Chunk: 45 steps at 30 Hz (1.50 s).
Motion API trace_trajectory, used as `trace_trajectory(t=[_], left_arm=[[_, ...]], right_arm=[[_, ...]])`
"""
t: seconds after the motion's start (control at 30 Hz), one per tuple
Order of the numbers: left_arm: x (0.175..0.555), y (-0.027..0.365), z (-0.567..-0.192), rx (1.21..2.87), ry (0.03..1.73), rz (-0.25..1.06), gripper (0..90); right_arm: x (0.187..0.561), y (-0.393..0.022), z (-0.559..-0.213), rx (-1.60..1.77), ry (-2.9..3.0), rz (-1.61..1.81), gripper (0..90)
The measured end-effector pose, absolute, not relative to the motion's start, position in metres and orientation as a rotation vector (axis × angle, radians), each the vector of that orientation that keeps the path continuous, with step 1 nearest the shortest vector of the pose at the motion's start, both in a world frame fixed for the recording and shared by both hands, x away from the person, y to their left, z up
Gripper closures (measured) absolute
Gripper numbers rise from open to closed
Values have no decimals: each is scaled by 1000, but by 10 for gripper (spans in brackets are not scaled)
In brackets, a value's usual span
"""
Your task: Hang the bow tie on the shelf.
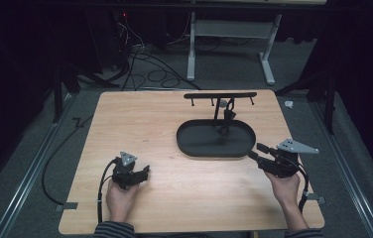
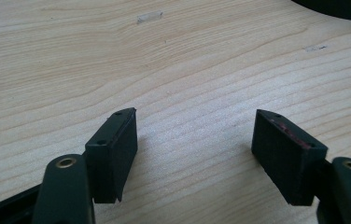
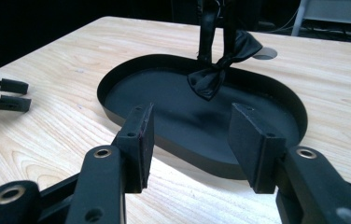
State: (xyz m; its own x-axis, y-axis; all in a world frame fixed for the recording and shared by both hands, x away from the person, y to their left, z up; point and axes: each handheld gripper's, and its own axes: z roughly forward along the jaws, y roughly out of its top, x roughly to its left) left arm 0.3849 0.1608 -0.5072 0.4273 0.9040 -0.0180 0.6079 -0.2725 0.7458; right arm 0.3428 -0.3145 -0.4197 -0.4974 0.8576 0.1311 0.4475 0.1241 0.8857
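On the light wooden surface [image 1: 164, 193] a black oval tray [image 1: 189, 144] lies right of centre toward the far side, with a black stand rising from its far part: an upright post [image 1: 217, 113] that carries a horizontal bar [image 1: 219, 95] with small pegs hanging under it. A black bow tie [image 3: 222, 65] hangs from the stand close beside the post, its lower end reaching down to the tray floor or just above it; which of the two cannot be told. The right gripper [image 1: 257, 151], held in the person's right hand [image 1: 284, 186] at the near right, points leftward at the near right end of the tray, close to the rim but apart from it. In the right gripper view its jaws stand wide apart with nothing between the pads, and the tray's near wall shows in the gap beyond them. The left gripper [image 1: 146, 172] sits in the left hand [image 1: 120, 198] at the near left of the surface, well apart from the tray and the bow tie. In the left gripper view its jaws are likewise spread wide, with bare wood grain between them and the tray's edge [image 2: 337, 9] in the far right corner. A cable [image 1: 102, 186] trails from the left gripper toward the near edge.
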Motion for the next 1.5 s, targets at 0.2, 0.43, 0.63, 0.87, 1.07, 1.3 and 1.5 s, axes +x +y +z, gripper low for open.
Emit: trace_trajectory(t=[0.2, 0.43, 0.63, 0.87, 1.07, 1.3, 1.5], left_arm=[[385, 161, -507, 1992, 1273, 549, 318], [385, 161, -507, 1993, 1273, 549, 318], [385, 161, -507, 1993, 1273, 548, 318], [385, 161, -507, 1993, 1273, 547, 318], [385, 161, -507, 1993, 1273, 547, 318], [385, 161, -507, 1993, 1273, 547, 318], [385, 161, -507, 1993, 1273, 547, 318]], right_arm=[[341, -311, -424, 1253, 2013, 1333, 523], [340, -309, -430, 1262, 2027, 1329, 523], [340, -307, -435, 1268, 2040, 1329, 523], [339, -302, -443, 1271, 2056, 1330, 523], [339, -300, -448, 1279, 2072, 1329, 523], [340, -295, -453, 1277, 2093, 1326, 523], [340, -293, -456, 1279, 2098, 1326, 524]])
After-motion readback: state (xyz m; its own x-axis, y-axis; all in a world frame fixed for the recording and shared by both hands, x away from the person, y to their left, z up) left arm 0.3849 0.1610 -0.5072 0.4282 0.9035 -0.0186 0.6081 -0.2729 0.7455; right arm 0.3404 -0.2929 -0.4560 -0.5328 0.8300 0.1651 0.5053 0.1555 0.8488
